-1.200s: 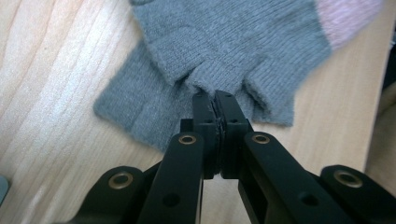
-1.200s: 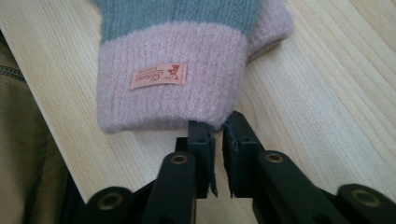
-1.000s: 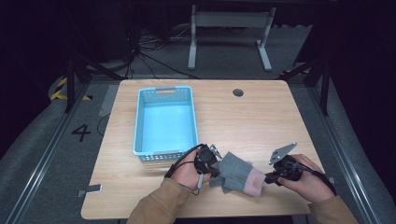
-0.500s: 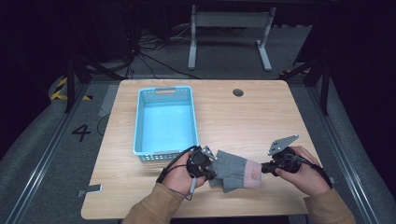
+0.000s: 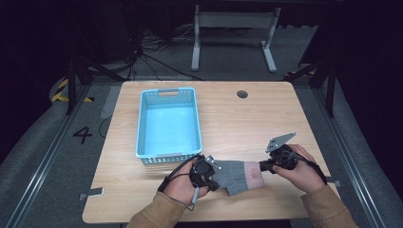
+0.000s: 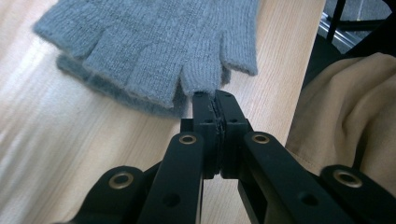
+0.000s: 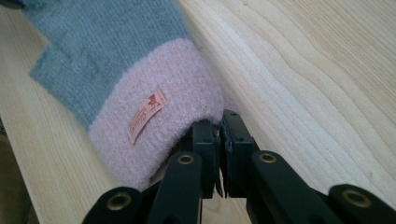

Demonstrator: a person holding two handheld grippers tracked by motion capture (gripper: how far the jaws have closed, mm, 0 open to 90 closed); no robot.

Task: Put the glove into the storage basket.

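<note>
A grey knitted fingerless glove with a pink ribbed cuff [image 5: 240,173] lies flat near the front edge of the pale wooden worktop [image 5: 237,123], stretched between two hand-held tools just in front of a light blue perforated plastic basket [image 5: 167,122], which stands apart from it. The left gripper [image 6: 215,100] has its black jaws pressed together on the tip of one of the glove's short finger stubs, seen close in the left gripper view, where a second grey layer shows underneath the top one. The right gripper [image 7: 219,122] has its jaws closed on the lower edge of the pink cuff, beside a small orange sewn label [image 7: 147,115]. In the high view the left gripper [image 5: 212,172] and the right gripper [image 5: 262,166] sit at opposite ends of the glove, each in a hand reaching in from a tan sleeve.

The glove looks light, soft and limp: it should sag and fold wherever it is not supported, and the knit is likely to stretch rather than slide if pulled. The thick ribbed cuff offers the firmer hold; the thin finger tip gives less to bite on and could slip free under tension. Holding both ends should keep it spread.
</note>
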